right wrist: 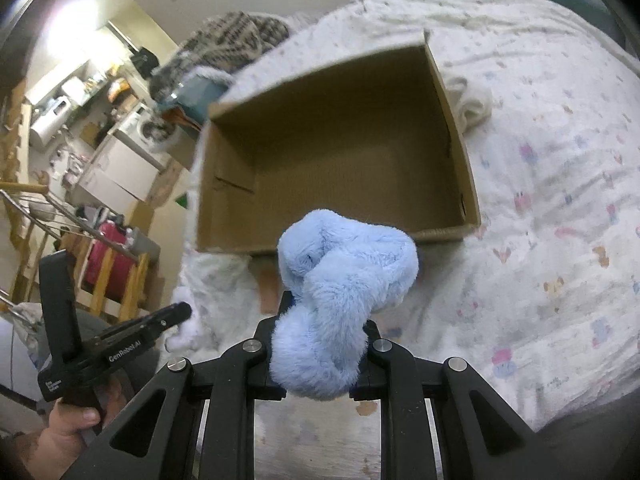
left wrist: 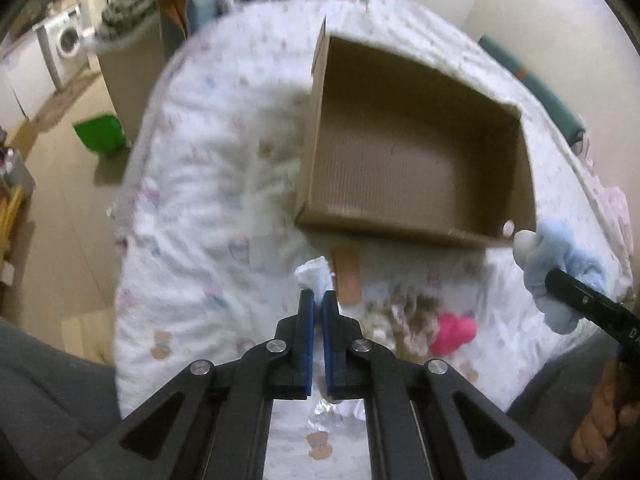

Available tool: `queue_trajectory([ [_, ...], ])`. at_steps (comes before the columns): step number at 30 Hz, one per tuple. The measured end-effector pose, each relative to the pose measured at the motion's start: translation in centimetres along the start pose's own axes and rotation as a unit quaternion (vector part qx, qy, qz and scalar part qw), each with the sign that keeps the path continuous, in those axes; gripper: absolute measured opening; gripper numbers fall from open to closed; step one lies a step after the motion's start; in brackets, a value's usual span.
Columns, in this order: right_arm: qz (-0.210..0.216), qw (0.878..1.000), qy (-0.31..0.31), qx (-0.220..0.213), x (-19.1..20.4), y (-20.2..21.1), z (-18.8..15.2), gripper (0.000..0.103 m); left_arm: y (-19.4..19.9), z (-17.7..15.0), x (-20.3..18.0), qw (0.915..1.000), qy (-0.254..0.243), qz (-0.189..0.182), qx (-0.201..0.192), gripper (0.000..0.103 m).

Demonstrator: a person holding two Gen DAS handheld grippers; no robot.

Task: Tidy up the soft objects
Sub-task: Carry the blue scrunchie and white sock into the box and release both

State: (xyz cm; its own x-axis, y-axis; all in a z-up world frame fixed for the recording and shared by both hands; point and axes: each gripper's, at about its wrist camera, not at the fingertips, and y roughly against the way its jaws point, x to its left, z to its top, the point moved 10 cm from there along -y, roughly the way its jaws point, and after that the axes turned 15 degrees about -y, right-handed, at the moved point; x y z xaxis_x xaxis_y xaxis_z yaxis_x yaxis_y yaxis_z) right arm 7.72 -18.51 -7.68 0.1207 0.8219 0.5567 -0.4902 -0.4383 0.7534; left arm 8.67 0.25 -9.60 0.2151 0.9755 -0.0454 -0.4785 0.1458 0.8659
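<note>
An open, empty cardboard box lies on the bed; it also shows in the right wrist view. My left gripper is shut on a white soft item, just short of the box's near wall. In the right wrist view the left gripper holds the white item. My right gripper is shut on a light blue plush toy, held near the box's front edge. The left wrist view shows the blue toy at the right.
A pink plush and a brown-white fluffy toy lie on the patterned bedsheet before the box. A rolled white cloth lies beside the box. A green bin stands on the floor left.
</note>
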Motion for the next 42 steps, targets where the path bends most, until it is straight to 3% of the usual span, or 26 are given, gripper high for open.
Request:
queue_trajectory([
  [11,0.012,0.999,0.013,-0.037,2.1,1.6,3.9,0.021,2.4,5.4,-1.1,0.9987,-0.031,0.007,-0.040,0.004],
  [24,-0.015,0.998,0.010,-0.057,1.4,-2.5,9.1,0.021,-0.4,14.1,-2.5,0.9927,-0.088,0.027,-0.078,0.004],
  [28,-0.028,0.998,0.007,-0.053,0.5,-4.4,9.5,0.021,-2.4,14.7,-3.1,0.9901,-0.103,0.032,-0.090,0.004],
  [32,-0.043,0.998,-0.008,-0.034,-0.9,-6.4,8.6,0.021,-5.6,13.3,-3.3,0.9890,-0.123,0.044,-0.070,0.004],
  [36,-0.071,0.997,0.015,-0.010,-1.2,-8.2,7.3,0.021,-7.5,12.5,-2.5,0.9937,-0.092,0.040,-0.051,0.004],
  [42,-0.092,0.995,0.038,0.011,-1.1,-9.7,6.2,0.021,-7.6,12.2,-2.0,0.9935,-0.090,0.046,-0.053,0.004],
])
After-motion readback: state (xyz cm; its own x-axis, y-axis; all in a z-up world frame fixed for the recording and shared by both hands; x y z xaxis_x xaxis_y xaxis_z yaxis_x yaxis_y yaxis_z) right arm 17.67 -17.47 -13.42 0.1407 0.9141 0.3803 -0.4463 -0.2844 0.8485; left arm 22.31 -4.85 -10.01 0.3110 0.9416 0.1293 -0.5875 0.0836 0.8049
